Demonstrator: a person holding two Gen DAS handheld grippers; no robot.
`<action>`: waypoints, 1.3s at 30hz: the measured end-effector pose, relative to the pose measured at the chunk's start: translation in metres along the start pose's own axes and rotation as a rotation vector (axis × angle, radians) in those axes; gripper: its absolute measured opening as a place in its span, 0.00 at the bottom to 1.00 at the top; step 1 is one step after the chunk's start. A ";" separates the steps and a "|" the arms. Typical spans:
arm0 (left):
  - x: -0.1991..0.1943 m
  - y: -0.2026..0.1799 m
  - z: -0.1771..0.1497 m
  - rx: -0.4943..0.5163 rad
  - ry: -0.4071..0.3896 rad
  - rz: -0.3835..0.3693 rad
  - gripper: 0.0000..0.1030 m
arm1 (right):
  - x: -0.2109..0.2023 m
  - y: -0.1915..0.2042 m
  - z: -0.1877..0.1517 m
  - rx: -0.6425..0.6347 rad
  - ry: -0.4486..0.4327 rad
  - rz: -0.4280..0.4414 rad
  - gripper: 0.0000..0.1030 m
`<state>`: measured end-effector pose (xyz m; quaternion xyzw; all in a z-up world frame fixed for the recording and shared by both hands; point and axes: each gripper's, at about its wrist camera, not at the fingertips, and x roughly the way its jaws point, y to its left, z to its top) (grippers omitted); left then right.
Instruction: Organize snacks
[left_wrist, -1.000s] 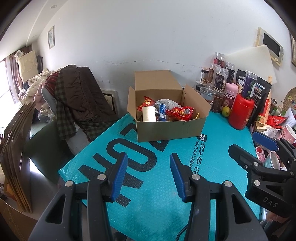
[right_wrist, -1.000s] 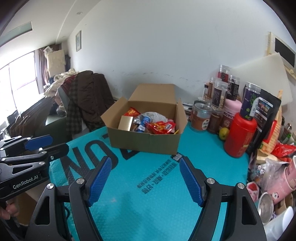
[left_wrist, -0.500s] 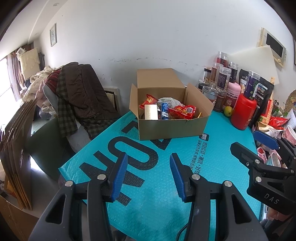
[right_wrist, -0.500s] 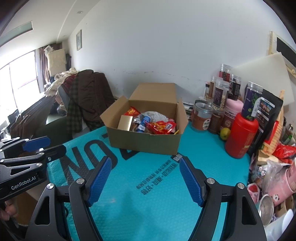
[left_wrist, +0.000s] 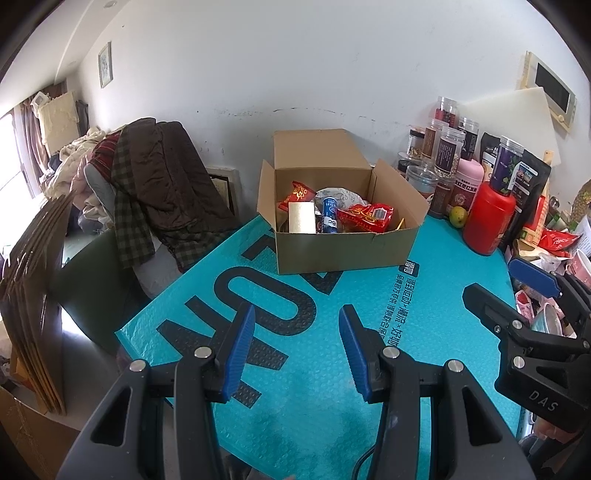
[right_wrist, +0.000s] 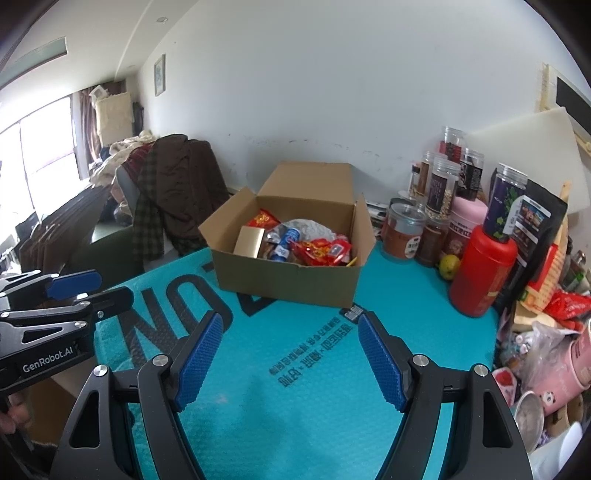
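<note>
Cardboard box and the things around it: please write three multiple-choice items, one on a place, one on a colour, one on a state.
1. Where does the cardboard box stand?
A. on the teal mat
B. on a chair
C. on the floor

2. What colour is the big bottle to the right of the box?
A. green
B. red
C. white

3. How are the box's flaps?
A. taped shut
B. folded shut
C. open, with snacks showing inside

Answers:
1 A, the box's base rests on the mat's printed letters.
2 B, its whole body is red, and it stands beside the small green fruit.
3 C, the flaps stand up and out, and packets and a gold box lie inside.
</note>
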<state>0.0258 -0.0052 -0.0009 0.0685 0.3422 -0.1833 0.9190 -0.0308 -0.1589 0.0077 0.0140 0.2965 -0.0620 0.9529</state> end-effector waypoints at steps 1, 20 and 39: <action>0.000 0.000 0.000 0.001 0.001 0.000 0.46 | 0.000 0.000 0.000 0.000 0.000 0.000 0.75; 0.003 -0.003 0.003 -0.007 0.011 -0.015 0.46 | 0.003 -0.004 -0.001 -0.006 0.009 -0.016 0.75; 0.005 -0.006 0.000 0.001 0.025 -0.018 0.46 | 0.005 -0.010 -0.004 0.008 0.024 -0.021 0.75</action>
